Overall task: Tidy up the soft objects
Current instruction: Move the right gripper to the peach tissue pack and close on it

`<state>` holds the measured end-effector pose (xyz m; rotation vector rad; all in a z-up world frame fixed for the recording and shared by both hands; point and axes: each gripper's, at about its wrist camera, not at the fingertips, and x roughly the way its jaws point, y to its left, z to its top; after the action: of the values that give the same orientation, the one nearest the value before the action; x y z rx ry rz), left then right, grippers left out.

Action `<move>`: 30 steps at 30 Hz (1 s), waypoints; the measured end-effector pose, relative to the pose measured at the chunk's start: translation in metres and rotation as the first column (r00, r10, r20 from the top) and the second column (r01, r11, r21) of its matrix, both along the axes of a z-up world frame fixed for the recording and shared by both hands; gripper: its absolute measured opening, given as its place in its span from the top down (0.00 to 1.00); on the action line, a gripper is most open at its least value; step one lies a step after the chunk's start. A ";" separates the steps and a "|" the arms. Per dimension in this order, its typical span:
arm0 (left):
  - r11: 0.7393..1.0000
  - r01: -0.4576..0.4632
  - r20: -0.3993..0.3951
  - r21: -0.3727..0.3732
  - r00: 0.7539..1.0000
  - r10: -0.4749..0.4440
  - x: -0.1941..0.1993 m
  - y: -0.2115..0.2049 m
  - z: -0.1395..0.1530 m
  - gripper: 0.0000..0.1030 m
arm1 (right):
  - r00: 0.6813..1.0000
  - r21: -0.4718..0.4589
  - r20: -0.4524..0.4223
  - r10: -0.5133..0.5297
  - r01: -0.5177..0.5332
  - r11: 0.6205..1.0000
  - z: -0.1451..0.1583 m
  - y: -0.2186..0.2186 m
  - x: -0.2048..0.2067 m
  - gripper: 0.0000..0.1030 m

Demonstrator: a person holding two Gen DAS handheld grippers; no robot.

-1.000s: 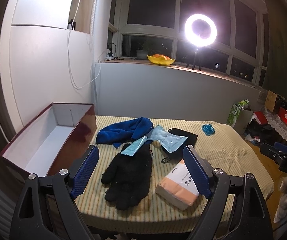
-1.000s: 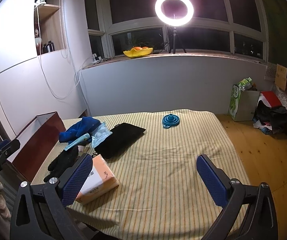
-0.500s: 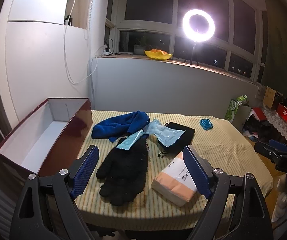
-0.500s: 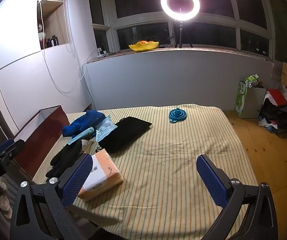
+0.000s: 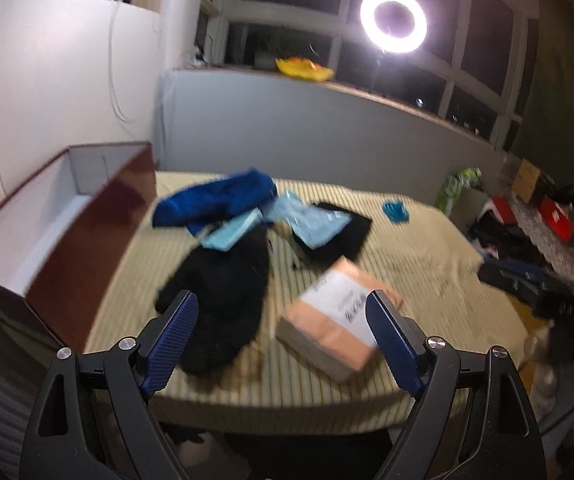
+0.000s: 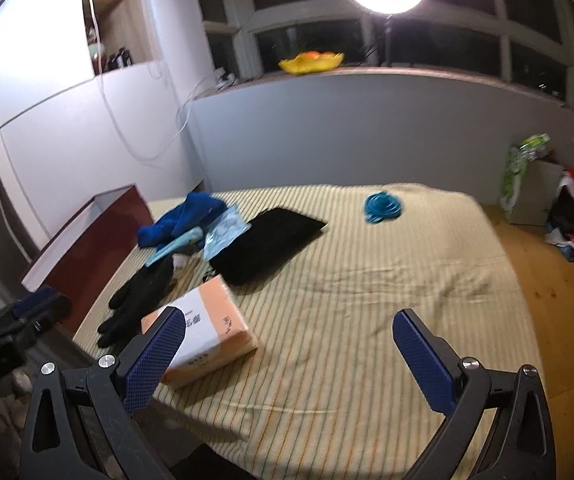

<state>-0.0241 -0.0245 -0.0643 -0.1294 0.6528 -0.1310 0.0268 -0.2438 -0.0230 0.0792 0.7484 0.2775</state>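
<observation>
Hovering at table's near edge (image 6: pixel 287 412), my left gripper (image 5: pixel 283 340) and right gripper (image 6: pixel 289 354) gape empty; bare cloth right; box (image 5: pixel 99 216) holds nothing visible.

The left wrist view is smeared by motion blur, so the print on the tissue pack (image 5: pixel 337 322) cannot be read. The black pouch (image 5: pixel 341 236) is partly covered by a pale blue packet (image 5: pixel 311 224). The box (image 5: pixel 59 232) is cut off at the left edge.

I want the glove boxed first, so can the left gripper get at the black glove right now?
Probably yes: the left gripper is open, and the black glove lies uncovered just ahead of it, with only a light-blue packet overlapping its far end.
</observation>
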 end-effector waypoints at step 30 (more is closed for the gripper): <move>0.968 0.141 -0.277 -0.208 0.941 -0.196 0.041 -0.039 -0.070 0.46 | 0.809 0.201 -0.441 0.390 -0.335 0.921 -0.076 0.076 0.104 0.44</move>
<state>0.0169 -0.0634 -0.1348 -0.2764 0.9512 -0.3442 0.1307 -0.1674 -0.0986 0.1136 1.2415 0.6870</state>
